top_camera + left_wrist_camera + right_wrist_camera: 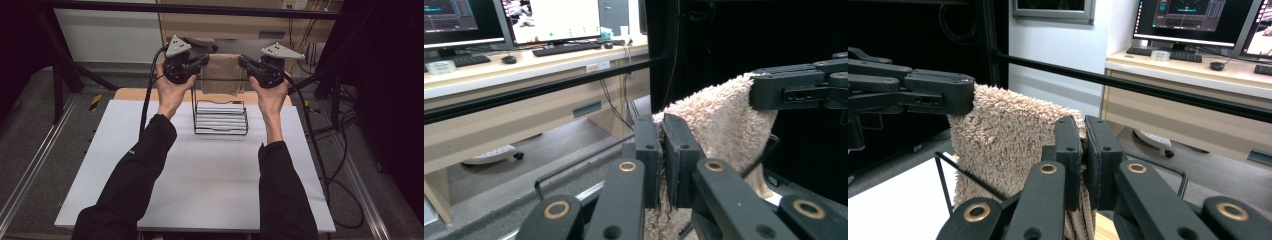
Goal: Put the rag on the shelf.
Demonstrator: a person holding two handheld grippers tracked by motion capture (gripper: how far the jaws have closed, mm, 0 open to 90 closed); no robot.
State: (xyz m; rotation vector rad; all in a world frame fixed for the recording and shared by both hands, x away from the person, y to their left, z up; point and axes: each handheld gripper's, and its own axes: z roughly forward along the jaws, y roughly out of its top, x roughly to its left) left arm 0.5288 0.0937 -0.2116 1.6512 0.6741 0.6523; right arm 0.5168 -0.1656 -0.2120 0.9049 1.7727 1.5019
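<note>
A white table [200,175] sits inside a dark frame, with desks and monitors beyond its far edge. Above the far middle hangs a beige towel [221,74], stretched between the left gripper [200,64] and right gripper [246,63], just over a black wire rack [220,117]. Each gripper's jaws are pressed together, pinching a top corner. The towel looks light, soft and floppy, sagging in the middle, so the corners are the sound places to hold; whether it touches the rack's rail is hard to tell.

Dim, soft overhead light, dark edges, slightly blurred gripper views
</note>
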